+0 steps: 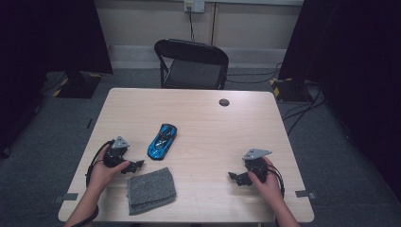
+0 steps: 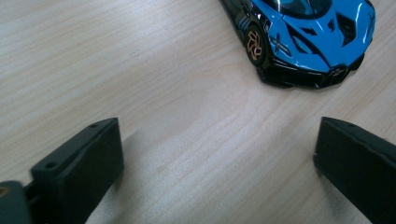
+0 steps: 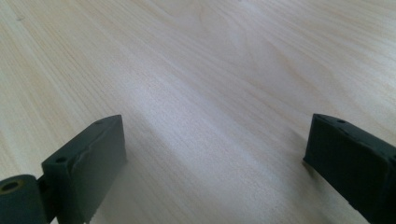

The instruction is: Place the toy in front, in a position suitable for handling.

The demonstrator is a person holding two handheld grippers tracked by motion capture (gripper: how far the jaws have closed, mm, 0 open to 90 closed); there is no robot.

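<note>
Both grippers rest with jaws spread, empty, a blue toy car (image 1: pixel 162 141) and grey cloth (image 1: pixel 151 189) between them.

Blue toy car (image 1: pixel 162 141), grey folded cloth (image 1: pixel 151 189), wooden table (image 1: pixel 208 123), black folding chair (image 1: pixel 191 64)

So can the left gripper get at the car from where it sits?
Probably yes: the left gripper is open, and bare table lies between its fingers and the car.
</note>
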